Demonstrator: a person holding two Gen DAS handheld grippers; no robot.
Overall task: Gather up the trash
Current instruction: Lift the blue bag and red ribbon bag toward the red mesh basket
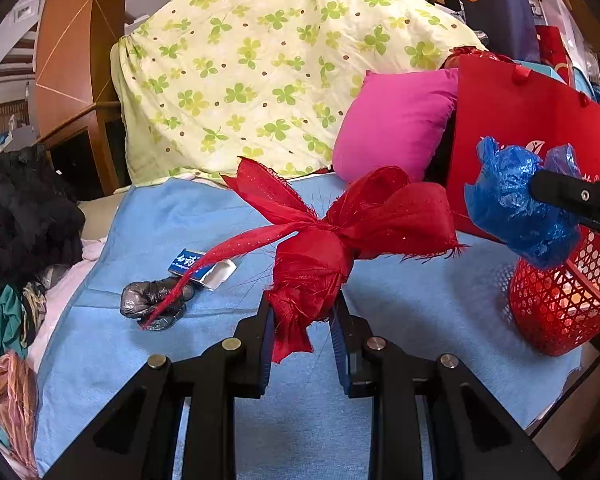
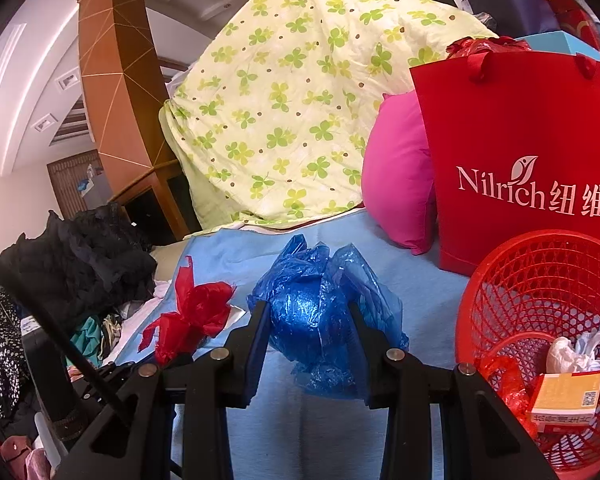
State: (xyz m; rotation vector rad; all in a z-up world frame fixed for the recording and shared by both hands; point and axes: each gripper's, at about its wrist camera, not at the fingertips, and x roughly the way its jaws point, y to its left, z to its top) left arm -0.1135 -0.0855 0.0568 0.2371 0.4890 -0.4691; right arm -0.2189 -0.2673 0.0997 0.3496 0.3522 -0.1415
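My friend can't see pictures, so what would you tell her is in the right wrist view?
The right tongs pinch a crumpled blue plastic bag above a light blue bed cover, with a red mesh basket of trash at the right. At the left, the left tongs hold a red ribbon bow; behind stand a red Nilrich bag and pink pillow.

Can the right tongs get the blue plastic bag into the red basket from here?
Probably yes: the right tongs grip the blue plastic bag, and the red basket gapes open beside it, nothing between.
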